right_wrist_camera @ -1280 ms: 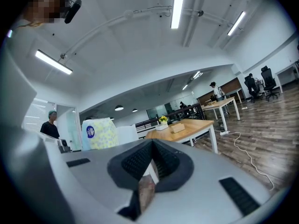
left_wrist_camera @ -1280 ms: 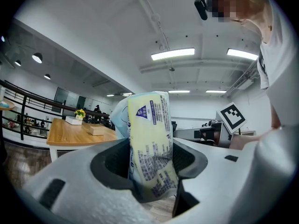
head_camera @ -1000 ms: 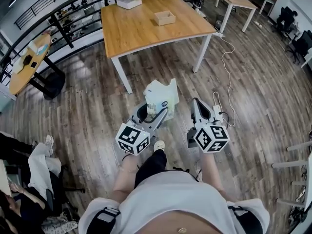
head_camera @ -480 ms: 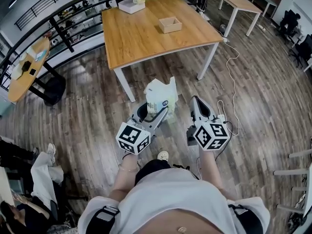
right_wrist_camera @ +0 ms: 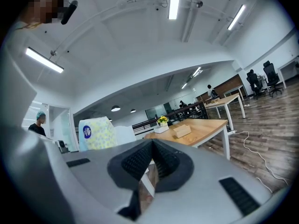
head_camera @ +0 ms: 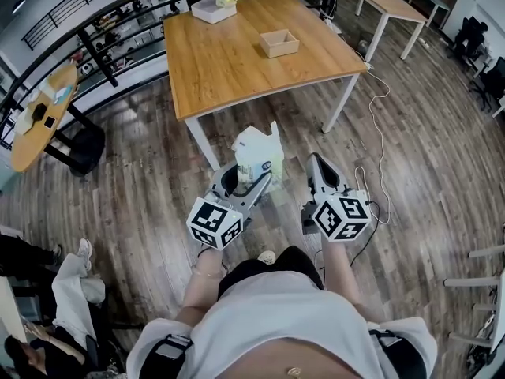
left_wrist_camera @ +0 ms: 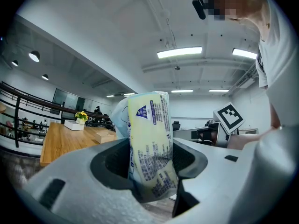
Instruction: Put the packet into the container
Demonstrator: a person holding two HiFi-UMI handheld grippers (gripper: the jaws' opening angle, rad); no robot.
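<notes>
Two grippers point forward toward the wooden table (head_camera: 229,61). The small open container (head_camera: 279,43) sits on the table's far part, well ahead and slightly right of the left gripper (head_camera: 254,183), which clamps the packet (head_camera: 259,155) near its lower end. The packet stands upright, long axis vertical: soft, puffy, pale yellow-white plastic with blue print. The right gripper (head_camera: 316,165), jaws together and empty, rides just beside it, about equally near.

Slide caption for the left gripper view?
Left claw gripping an upright pale-yellow packet, wooden table in the background.
</notes>
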